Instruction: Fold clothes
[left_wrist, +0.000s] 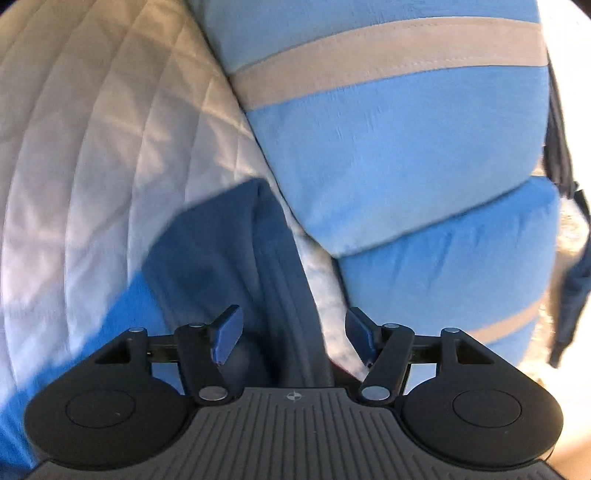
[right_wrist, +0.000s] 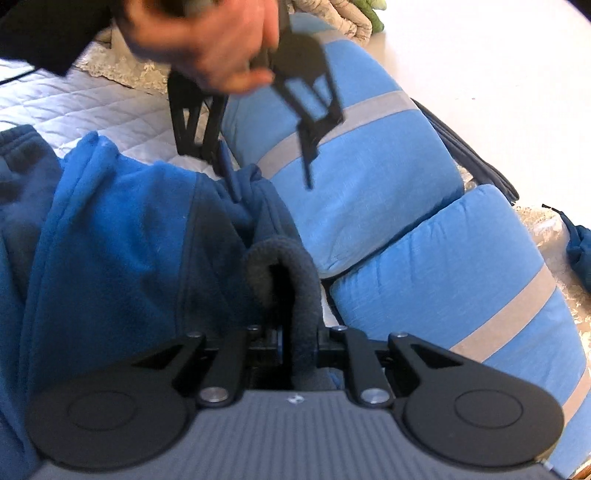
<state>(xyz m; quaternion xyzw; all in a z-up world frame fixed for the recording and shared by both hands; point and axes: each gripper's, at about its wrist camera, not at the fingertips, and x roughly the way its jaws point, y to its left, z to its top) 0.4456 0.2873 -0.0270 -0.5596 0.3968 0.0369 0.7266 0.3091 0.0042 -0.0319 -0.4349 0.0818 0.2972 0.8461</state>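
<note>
A blue fleece garment (right_wrist: 122, 236) with darker blue panels lies bunched on a white quilted cover (left_wrist: 92, 147). My right gripper (right_wrist: 286, 339) is shut on a dark grey cuff or hem (right_wrist: 295, 266) of the garment. My left gripper (left_wrist: 291, 332) is open just above a dark blue fold of the garment (left_wrist: 229, 251). In the right wrist view the left gripper (right_wrist: 269, 181) shows held by a hand, open, its left fingertip (right_wrist: 231, 173) touching the garment's edge.
Two light blue cushions with grey stripes (right_wrist: 369, 158) (left_wrist: 388, 147) lie to the right of the garment. A dark strap or bag (left_wrist: 569, 258) hangs past them. Lace trim (right_wrist: 122, 70) and pale cloth lie at the back.
</note>
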